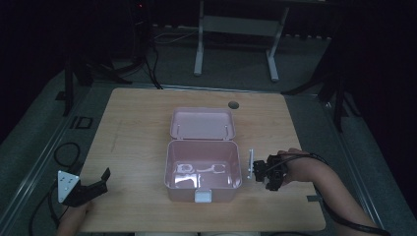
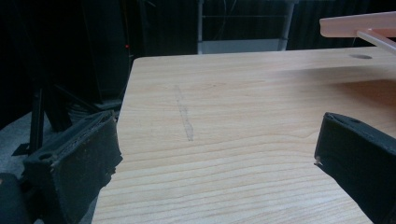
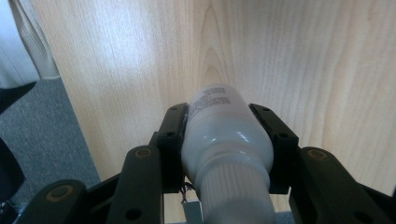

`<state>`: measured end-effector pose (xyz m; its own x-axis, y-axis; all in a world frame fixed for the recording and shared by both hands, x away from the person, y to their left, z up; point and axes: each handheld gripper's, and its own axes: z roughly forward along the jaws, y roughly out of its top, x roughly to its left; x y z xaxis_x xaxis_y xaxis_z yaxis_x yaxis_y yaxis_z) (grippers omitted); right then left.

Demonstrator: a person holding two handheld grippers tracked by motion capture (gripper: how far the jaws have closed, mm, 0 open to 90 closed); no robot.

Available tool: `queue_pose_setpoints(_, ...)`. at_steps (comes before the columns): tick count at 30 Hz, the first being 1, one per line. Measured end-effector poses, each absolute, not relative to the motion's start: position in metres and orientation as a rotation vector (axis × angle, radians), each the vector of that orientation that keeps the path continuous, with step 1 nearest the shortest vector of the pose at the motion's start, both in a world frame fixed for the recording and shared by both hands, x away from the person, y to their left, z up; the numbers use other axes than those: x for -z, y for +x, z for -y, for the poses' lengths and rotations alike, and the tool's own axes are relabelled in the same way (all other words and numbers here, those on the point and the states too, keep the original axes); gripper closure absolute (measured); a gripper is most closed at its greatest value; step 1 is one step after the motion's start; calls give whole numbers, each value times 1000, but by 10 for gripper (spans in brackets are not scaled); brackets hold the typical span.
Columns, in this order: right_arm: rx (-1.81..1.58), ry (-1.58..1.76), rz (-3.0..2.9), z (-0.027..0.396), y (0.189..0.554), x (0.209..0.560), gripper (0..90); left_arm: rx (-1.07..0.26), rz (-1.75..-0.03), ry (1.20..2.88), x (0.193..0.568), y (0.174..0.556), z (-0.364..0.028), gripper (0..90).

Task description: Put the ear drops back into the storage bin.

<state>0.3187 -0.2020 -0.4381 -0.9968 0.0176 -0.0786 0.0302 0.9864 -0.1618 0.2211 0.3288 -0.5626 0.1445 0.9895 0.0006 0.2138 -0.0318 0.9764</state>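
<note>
Right gripper (image 3: 226, 140): clamped on a white plastic bottle (image 3: 224, 135), held over the light wooden table (image 1: 137, 128), just right of the open pink plastic box (image 1: 202, 169).
Left gripper (image 2: 215, 154): jaws spread wide, holding nothing, at the table's near-left corner.

White bottle (image 3: 226, 140): label print too blurred to read; cap end cut off by bottom edge. Pink box (image 2: 359, 25): lid corner alone visible, remainder cut off at right.

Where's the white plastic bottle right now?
The white plastic bottle sits clamped between the right tongs, just right of the open pink plastic box on the wooden table.
</note>
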Motion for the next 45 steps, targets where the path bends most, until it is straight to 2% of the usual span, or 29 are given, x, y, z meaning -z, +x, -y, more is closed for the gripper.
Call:
queue_pose_setpoints(21, 157, 43, -3003, 174, 317, 370, 593, -1001, -1248, 1443, 563, 221, -329, 4)
queue_pose_setpoints(45, 89, -55, -2994, 126, 315, 343, 593, -1000, -1250, 1444, 562, 221, -329, 4)
